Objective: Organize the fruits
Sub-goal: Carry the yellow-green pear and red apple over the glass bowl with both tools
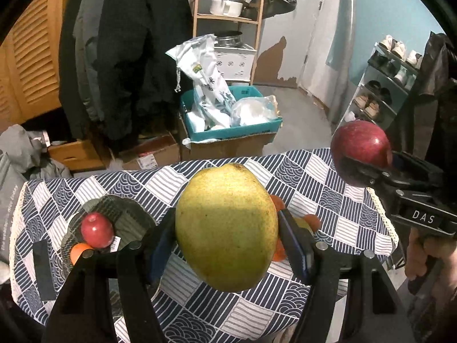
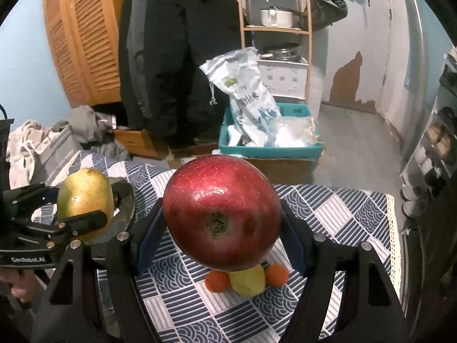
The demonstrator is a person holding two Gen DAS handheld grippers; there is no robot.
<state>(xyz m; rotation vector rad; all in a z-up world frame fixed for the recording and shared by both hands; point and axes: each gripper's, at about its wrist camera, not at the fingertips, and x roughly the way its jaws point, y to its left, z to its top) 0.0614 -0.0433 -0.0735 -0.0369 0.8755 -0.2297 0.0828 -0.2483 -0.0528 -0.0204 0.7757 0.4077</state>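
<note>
Both grippers are up over the table (image 1: 328, 171) with a fruit apiece. The left gripper (image 1: 227, 228) is clamped about halfway wide on a yellow-green pear (image 1: 227, 225), its blue pads (image 1: 160, 248) pressing the pear's two sides, the fruit clear of the checked cloth. The right gripper (image 2: 222, 228) is set just as wide on a big red apple (image 2: 221, 211), pads tight against its flanks, stem end facing the camera, the apple hanging well above the table too. From the left wrist view that same apple shows off to the right of the pear, past the table's far right corner, with a hand (image 1: 425, 254) on the gripper's handle. On the table, to the left of the pear, sits a dark plate (image 1: 125, 211) holding a small red apple (image 1: 96, 230) with an orange (image 1: 77, 253) touching it. Below the held apple, a bunch lies loose on the cloth: a yellow fruit (image 2: 248, 283) with two small oranges (image 2: 217, 281) touching it, one on each side.
</note>
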